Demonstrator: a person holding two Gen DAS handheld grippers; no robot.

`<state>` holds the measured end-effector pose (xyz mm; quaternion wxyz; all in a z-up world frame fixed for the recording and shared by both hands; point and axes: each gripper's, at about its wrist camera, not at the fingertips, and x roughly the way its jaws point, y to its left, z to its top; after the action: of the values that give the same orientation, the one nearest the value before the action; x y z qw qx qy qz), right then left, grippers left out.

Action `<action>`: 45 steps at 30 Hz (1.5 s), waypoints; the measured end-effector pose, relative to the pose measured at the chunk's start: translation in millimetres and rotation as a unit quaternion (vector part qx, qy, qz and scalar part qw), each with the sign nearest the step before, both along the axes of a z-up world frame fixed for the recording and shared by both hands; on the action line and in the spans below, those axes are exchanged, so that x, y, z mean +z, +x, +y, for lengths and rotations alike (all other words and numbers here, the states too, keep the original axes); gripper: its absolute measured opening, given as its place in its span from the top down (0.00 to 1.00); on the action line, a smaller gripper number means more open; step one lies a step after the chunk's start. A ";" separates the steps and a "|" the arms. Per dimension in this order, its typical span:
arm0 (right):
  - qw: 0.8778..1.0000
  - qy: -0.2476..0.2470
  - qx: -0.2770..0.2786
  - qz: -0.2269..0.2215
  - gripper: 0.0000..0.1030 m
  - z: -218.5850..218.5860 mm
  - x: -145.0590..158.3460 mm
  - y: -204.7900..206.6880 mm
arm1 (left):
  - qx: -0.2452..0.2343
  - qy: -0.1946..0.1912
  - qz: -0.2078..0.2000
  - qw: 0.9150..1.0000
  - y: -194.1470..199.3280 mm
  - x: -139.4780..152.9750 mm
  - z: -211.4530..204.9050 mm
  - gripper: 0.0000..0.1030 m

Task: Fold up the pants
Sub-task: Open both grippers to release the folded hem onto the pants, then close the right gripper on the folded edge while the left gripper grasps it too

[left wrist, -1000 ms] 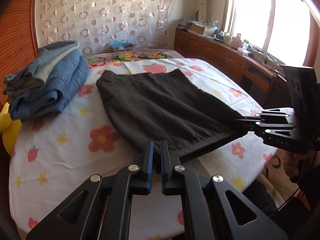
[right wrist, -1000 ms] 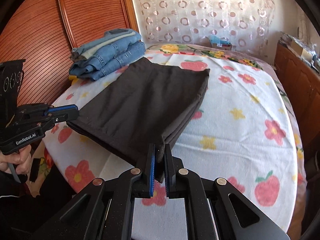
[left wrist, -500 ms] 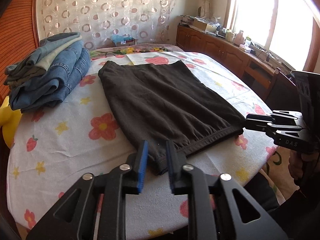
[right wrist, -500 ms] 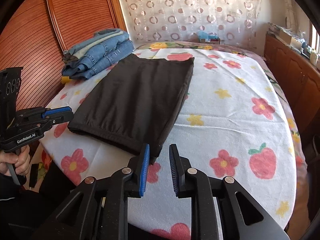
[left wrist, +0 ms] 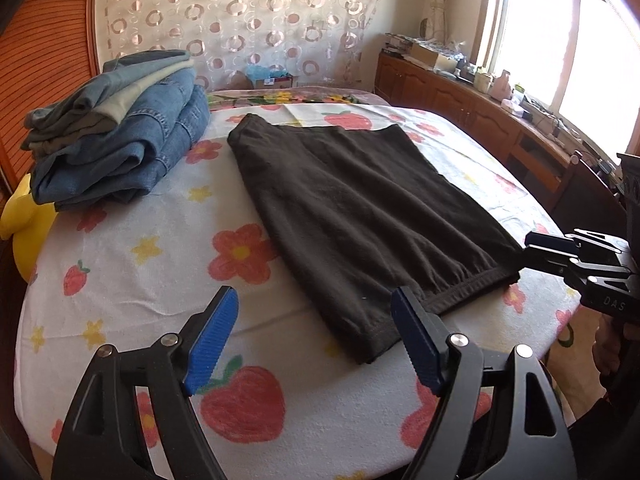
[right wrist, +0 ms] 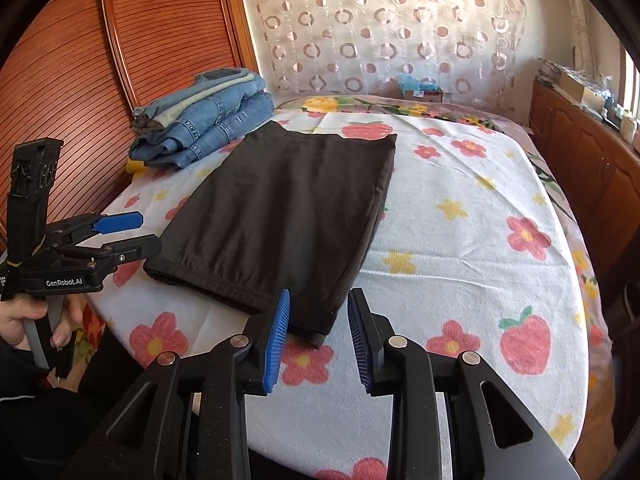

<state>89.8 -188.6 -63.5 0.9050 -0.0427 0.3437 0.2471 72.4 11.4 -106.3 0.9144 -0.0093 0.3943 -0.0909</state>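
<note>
Black pants point(left wrist: 360, 216) are lying folded flat on the floral tablecloth point(left wrist: 132, 264); left gripper point(left wrist: 316, 336) and right gripper point(right wrist: 318, 334), jaws just opening, are releasing the waistband corners, suggesting this fold is finishing.

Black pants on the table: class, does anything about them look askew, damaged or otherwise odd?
Nothing stands out. The black pants lie folded flat on the flowered tablecloth, edges fairly even, beside the stack of jeans.

Black left gripper point(left wrist: 314, 336) with ribbed blue pads point(left wrist: 212, 338), silver screws, "GenRobot.AI" lettering.
</note>
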 end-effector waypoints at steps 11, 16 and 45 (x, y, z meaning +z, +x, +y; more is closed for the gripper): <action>1.000 0.001 -0.010 0.011 0.69 -1.1 -5.6 6.6 | 0.012 0.022 0.025 0.999 3.0 -19.7 5.6 0.23; 1.000 0.005 -0.008 0.012 0.69 0.7 -6.3 8.0 | 0.016 0.019 0.024 0.999 0.5 -22.2 9.8 0.23; 1.000 0.013 0.012 0.026 0.88 9.7 -20.7 9.2 | -0.031 0.001 0.012 0.999 -6.4 -20.2 -6.6 0.76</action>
<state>99.0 -179.0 -84.2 0.8933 -0.0287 0.3633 0.2631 66.0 4.8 -126.5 0.9065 0.0025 0.4052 -0.1183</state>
